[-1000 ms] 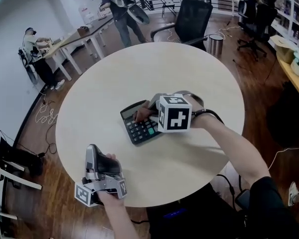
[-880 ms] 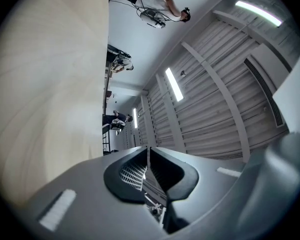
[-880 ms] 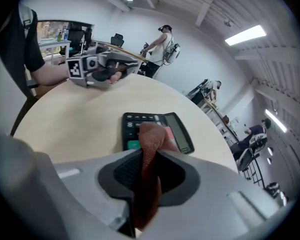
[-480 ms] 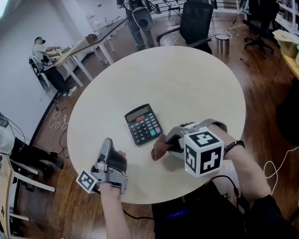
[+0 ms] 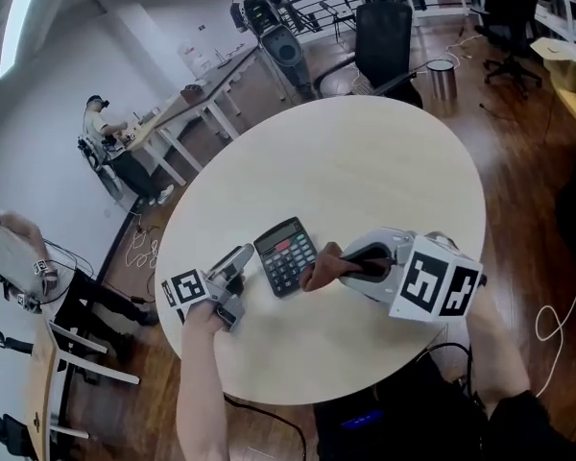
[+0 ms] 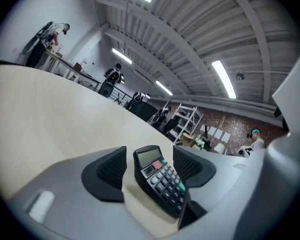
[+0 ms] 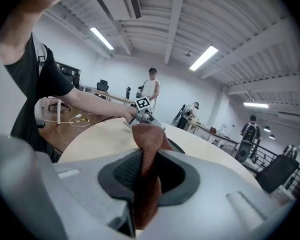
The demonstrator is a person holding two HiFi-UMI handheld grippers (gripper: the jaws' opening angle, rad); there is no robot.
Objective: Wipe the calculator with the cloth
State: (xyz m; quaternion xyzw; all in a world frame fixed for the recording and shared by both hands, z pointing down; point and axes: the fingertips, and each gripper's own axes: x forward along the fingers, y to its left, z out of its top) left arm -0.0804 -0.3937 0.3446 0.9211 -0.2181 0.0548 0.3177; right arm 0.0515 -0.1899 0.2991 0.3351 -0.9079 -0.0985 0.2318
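The black calculator (image 5: pixel 286 254) lies flat on the round pale table (image 5: pixel 365 161), keys up. My left gripper (image 5: pixel 240 275) lies on its side at the calculator's left edge. Its jaws have just been opening. In the left gripper view, the left gripper (image 6: pixel 151 160) stands wide, with the calculator (image 6: pixel 160 181) between and just ahead of the pads (image 6: pixel 110 168), which do not press on it. My right gripper (image 5: pixel 353 263) is shut on a brown cloth (image 5: pixel 324 267), which hangs by the calculator's right edge. In the right gripper view, the cloth (image 7: pixel 147 154) is pinched upright in the right gripper (image 7: pixel 147 173).
The table's near rim (image 5: pixel 298 392) is close behind both hands. Beyond the far side stand a black office chair (image 5: pixel 384 27) and a metal bin (image 5: pixel 443 77). Long desks (image 5: pixel 197 99) with people at them run along the back left.
My left gripper moved from the table's front edge to the calculator, rolled onto its side and opened. My right gripper lifted the cloth off the calculator, drew back, and now sits beside its right edge.
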